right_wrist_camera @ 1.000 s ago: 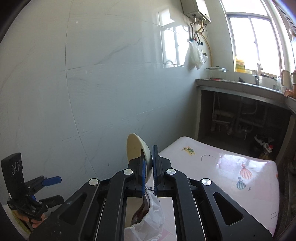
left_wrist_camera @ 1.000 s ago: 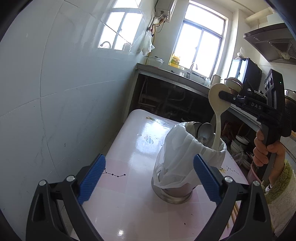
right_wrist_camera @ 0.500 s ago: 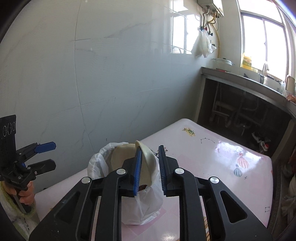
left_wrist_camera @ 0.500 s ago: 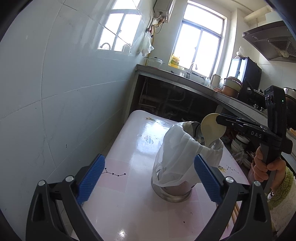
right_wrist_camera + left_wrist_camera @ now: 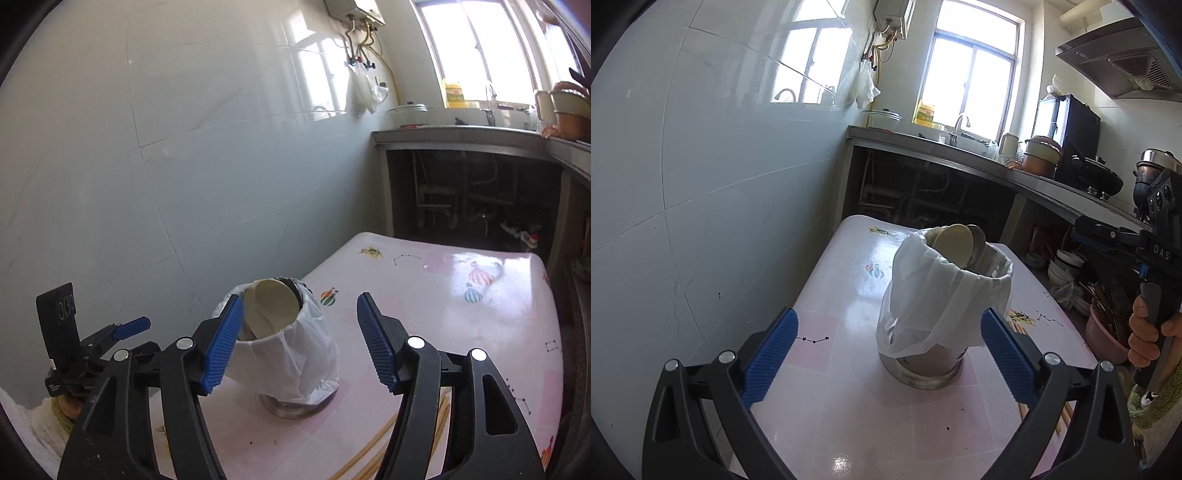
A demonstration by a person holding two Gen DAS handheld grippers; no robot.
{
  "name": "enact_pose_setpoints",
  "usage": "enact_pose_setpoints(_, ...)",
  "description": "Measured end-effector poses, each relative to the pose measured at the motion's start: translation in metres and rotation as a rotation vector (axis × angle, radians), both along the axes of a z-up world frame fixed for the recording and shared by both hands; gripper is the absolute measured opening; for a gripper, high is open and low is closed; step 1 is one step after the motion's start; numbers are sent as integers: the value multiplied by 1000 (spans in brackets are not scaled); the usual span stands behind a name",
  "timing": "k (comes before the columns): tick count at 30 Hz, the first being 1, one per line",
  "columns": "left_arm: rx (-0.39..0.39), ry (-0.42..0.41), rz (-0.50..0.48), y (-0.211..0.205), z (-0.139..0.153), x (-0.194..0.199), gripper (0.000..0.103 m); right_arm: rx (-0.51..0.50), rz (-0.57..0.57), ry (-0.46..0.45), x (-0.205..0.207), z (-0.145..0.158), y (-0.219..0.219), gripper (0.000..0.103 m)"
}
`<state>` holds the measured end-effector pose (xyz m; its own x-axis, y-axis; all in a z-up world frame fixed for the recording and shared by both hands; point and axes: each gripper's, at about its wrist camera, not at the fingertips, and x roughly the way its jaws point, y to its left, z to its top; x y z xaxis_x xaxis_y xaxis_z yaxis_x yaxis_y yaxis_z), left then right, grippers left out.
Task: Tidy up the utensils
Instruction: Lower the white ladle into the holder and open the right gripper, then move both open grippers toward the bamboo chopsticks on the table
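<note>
A metal utensil holder (image 5: pixel 923 365) (image 5: pixel 295 406), lined with a white plastic bag (image 5: pixel 938 295) (image 5: pixel 310 354), stands on the pink table (image 5: pixel 849 406) (image 5: pixel 461 306). A cream spoon (image 5: pixel 955 243) (image 5: pixel 273 306) rests bowl-up inside it beside metal spoons (image 5: pixel 977 240). My left gripper (image 5: pixel 886 354) is open in front of the holder, its blue pads wide on either side. My right gripper (image 5: pixel 299 339) is back from the holder with its jaws opening and nothing between them. It also shows at the right edge of the left wrist view, right gripper (image 5: pixel 1108 236), held by a hand (image 5: pixel 1145 332).
Wooden chopsticks (image 5: pixel 406 439) (image 5: pixel 1021 328) lie on the table at the holder's right. A white tiled wall (image 5: pixel 720 184) borders the table's left side. A counter (image 5: pixel 997 166) with a sink, pots and a stove runs behind; bowls (image 5: pixel 1067 262) sit below it.
The right gripper lowered the cream spoon into the holder, opened its jaws and let it go, then drew back to the right. The left gripper stayed open and barely shifted.
</note>
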<state>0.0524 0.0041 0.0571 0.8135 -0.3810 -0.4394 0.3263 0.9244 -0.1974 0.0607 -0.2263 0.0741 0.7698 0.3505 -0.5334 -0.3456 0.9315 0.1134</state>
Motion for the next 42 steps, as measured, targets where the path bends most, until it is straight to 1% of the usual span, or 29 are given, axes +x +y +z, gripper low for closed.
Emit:
enact_pose_setpoints(4, 29, 30, -43, -17, -7, -2, 97, 36, -100, 52, -25, -16, -25, 73)
enact_pose_setpoints(5, 38, 36, -56, -22, -9, -3, 97, 41, -129, 71, -30, -21, -31, 76)
enact_pose_setpoints(7, 56, 45, -81, -32, -12, -5, 97, 31, -197, 111, -39, -31, -43, 77)
enact_pose_setpoints(10, 78, 59, -112, -47, -19, -9, 97, -9, -291, 181, -48, -47, -58, 82)
enact_pose_setpoints(12, 91, 77, -130, -57, -25, -10, 97, -48, -340, 224, -49, -57, -65, 83)
enact_pose_setpoints(16, 108, 117, -168, -78, -36, -12, 97, -142, -423, 272, -55, -76, -74, 84)
enact_pose_setpoints(20, 151, 121, -197, -97, -43, -16, 97, -157, -431, 298, -61, -88, -83, 84)
enact_pose_setpoints(23, 176, 126, -213, -109, -48, -18, 97, -172, -436, 303, -63, -91, -86, 84)
enact_pose_setpoints(28, 218, 130, -224, -122, -54, -21, 97, -140, -436, 307, -62, -91, -90, 84)
enact_pose_setpoints(42, 273, 184, -211, -135, -70, -19, 97, -105, -409, 338, -63, -96, -92, 84)
